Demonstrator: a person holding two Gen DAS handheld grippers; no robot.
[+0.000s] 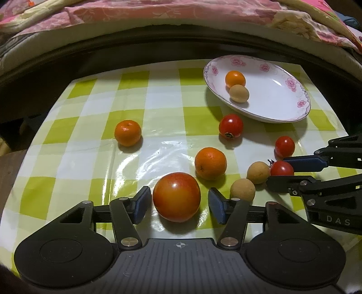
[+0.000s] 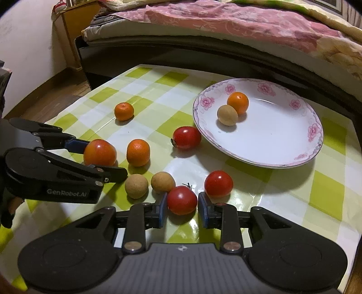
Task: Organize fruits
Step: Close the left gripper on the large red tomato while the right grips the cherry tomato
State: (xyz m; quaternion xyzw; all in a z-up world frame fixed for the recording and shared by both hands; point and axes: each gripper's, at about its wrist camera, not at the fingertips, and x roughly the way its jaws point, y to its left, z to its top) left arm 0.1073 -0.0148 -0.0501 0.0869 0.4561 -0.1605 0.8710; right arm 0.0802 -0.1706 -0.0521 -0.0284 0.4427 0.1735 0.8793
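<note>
A white flowered plate (image 1: 282,108) (image 2: 282,140) holds a small orange (image 1: 235,78) (image 2: 238,102) and a tan longan (image 1: 239,93) (image 2: 227,114). My left gripper (image 1: 178,201) (image 2: 100,156) is open, its pads either side of a large orange-red tomato (image 1: 177,196) (image 2: 100,152) that rests on the checked cloth. My right gripper (image 2: 182,209) (image 1: 280,171) is open around a small red tomato (image 2: 182,200) (image 1: 282,168), also on the cloth. Loose on the cloth are two oranges (image 1: 127,132) (image 1: 210,163), two more red tomatoes (image 1: 231,125) (image 1: 284,146) and two longans (image 1: 258,172) (image 1: 242,189).
The green and white checked cloth (image 1: 90,158) (image 2: 158,90) covers a low table. A bed with a pink flowered quilt (image 1: 158,11) (image 2: 226,22) runs along the far side. Wooden floor (image 2: 52,90) and a wooden cabinet (image 2: 74,34) lie to the left.
</note>
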